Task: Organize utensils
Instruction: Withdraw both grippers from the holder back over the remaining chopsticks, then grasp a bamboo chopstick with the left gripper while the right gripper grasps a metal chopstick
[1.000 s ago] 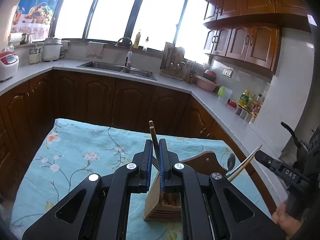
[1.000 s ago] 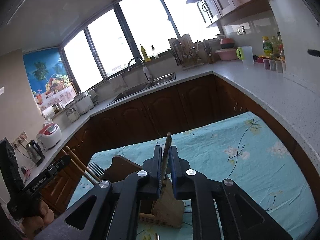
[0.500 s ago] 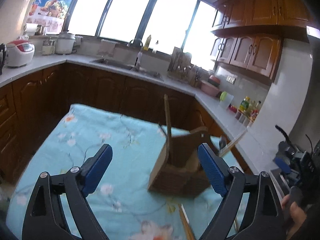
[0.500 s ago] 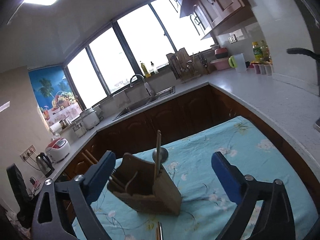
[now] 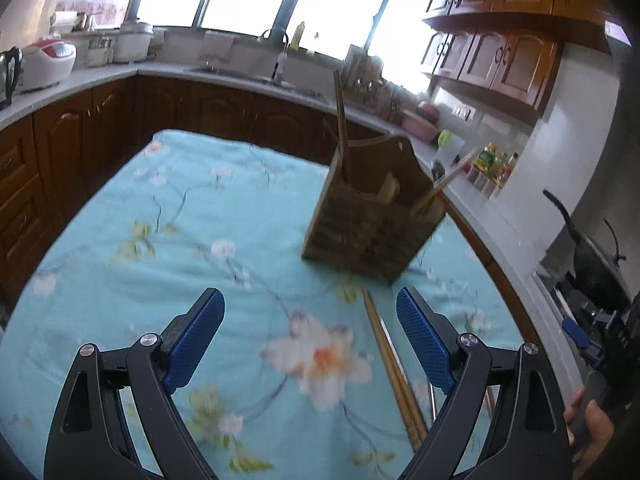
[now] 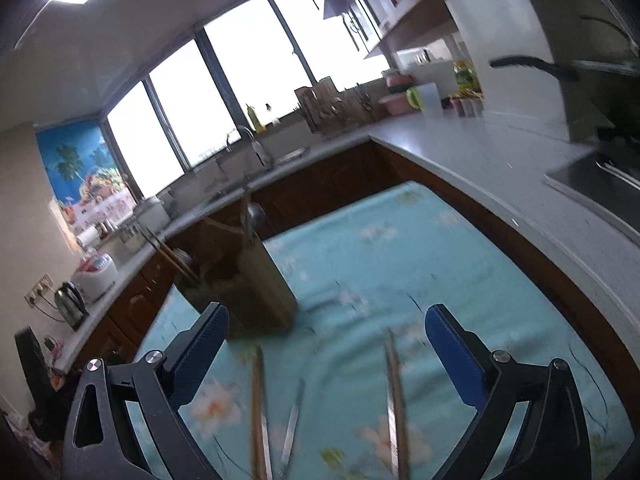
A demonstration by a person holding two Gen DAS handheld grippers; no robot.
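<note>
A wooden utensil holder (image 5: 372,216) stands on the floral blue tablecloth (image 5: 192,248), with wooden chopsticks (image 5: 342,124) and other utensils standing in it. It also shows in the right wrist view (image 6: 256,288). My left gripper (image 5: 310,340) is open and empty, short of the holder. Loose chopsticks (image 5: 394,364) lie on the cloth near its right finger. My right gripper (image 6: 328,352) is open and empty above several loose chopsticks and metal utensils (image 6: 394,396) on the cloth.
Wooden kitchen cabinets and a grey countertop (image 5: 120,72) run around the table, with a sink (image 5: 256,78), rice cookers and bottles on it. The person's other hand (image 5: 588,424) shows at the right edge of the left wrist view.
Both grippers opened, each letting go of a chopstick now standing in the holder, and drew back from it. The loose utensils on the cloth came into view.
</note>
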